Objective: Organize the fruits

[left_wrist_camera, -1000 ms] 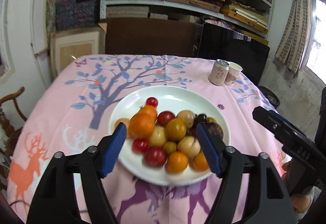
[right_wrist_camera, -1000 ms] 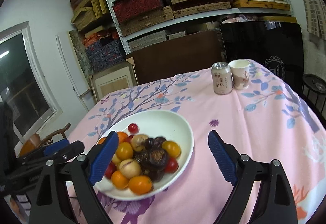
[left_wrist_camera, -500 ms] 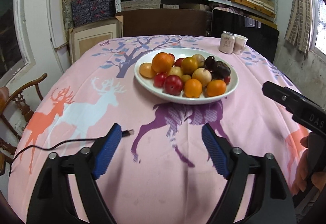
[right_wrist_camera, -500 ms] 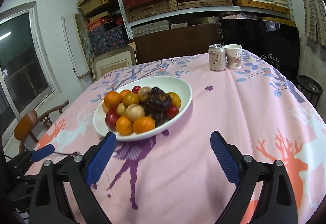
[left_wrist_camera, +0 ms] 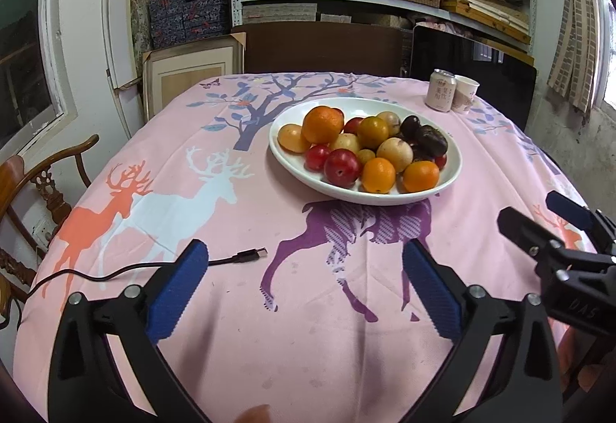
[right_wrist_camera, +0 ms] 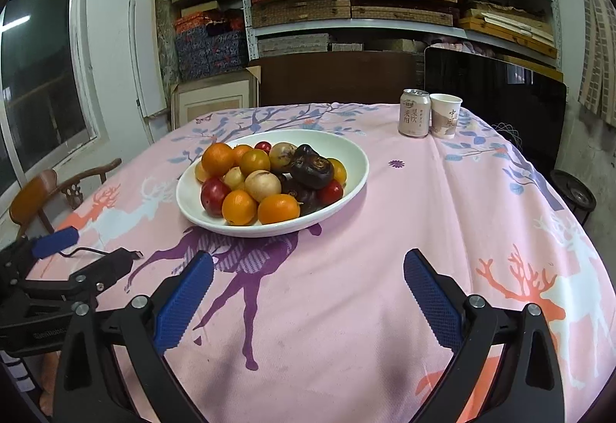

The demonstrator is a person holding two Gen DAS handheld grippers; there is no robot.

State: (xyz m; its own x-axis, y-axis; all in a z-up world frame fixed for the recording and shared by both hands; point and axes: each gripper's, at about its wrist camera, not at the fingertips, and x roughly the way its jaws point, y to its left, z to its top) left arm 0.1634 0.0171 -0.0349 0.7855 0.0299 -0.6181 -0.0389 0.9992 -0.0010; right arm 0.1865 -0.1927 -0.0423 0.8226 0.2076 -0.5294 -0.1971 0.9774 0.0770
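Observation:
A white bowl (left_wrist_camera: 454,168) (right_wrist_camera: 358,168) sits mid-table, piled with several fruits: oranges (left_wrist_camera: 322,124) (right_wrist_camera: 217,159), a red plum (left_wrist_camera: 342,168) (right_wrist_camera: 215,191), pale round fruits (left_wrist_camera: 394,154) and dark purple ones (left_wrist_camera: 431,141) (right_wrist_camera: 312,167). My left gripper (left_wrist_camera: 304,282) hangs over the pink cloth well short of the bowl, jaws opening wide, nothing between them. My right gripper (right_wrist_camera: 308,290) is likewise near the front edge, jaws opening, empty. Each gripper shows at the edge of the other's view.
A pink deer-print tablecloth (left_wrist_camera: 173,192) covers the table. A black cable with a USB plug (left_wrist_camera: 252,255) lies front left. A drink can (right_wrist_camera: 414,113) and paper cup (right_wrist_camera: 444,114) stand at the far right. A wooden chair (left_wrist_camera: 42,184) stands left; shelves behind.
Both grippers have pulled back from the bowl toward the table's front edge and dropped lower. Their jaws have spread wider. The fruits stay in the bowl.

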